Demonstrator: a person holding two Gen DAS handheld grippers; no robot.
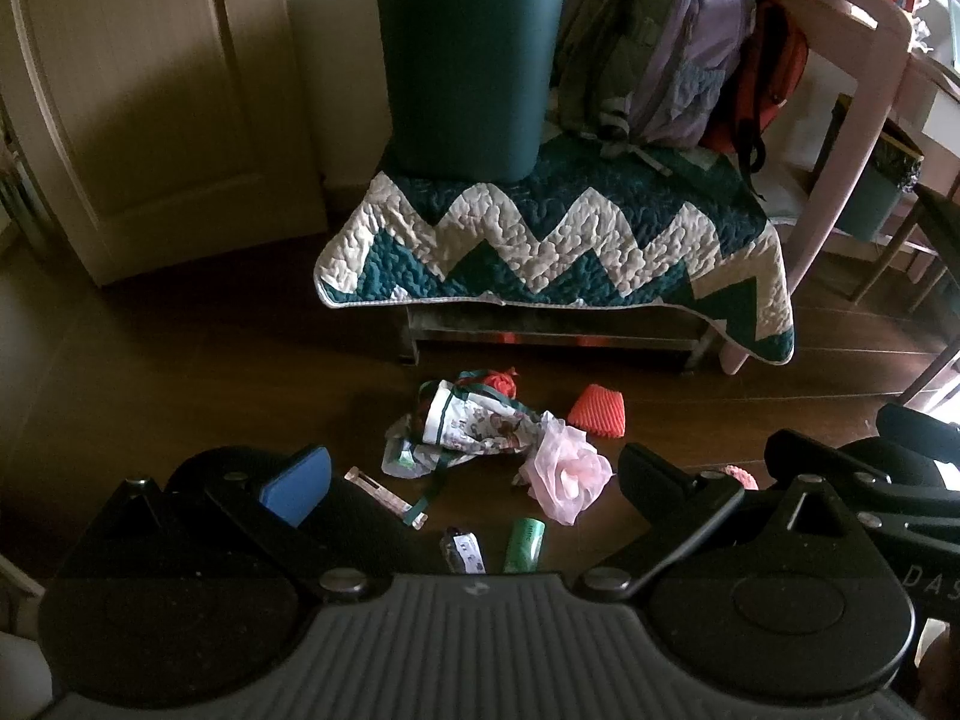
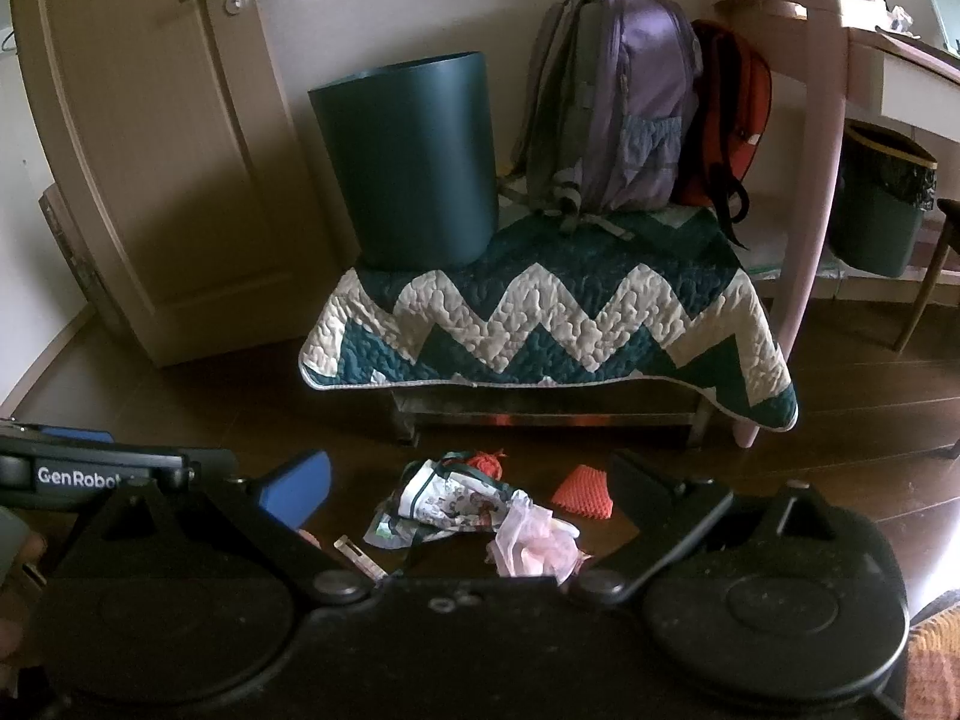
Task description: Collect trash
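Left gripper [image 1: 474, 480] and right gripper [image 2: 468, 486] both spread wide, empty. Trash pile [image 1: 480, 432] lies on floor below quilted surface [image 1: 540, 228]; green bin [image 1: 468, 66] on it, contents unseen. Collection apparently not begun.

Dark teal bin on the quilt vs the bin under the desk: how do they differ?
The dark teal bin stands raised on the quilt, beside the purple backpack; the under-desk bin sits low under the desk at the far right. The teal bin shows no liner; the under-desk bin has a dark bag folded over its rim. The teal bin is in full view; the other is cut off by the chair leg. Both stand upright and look greenish.
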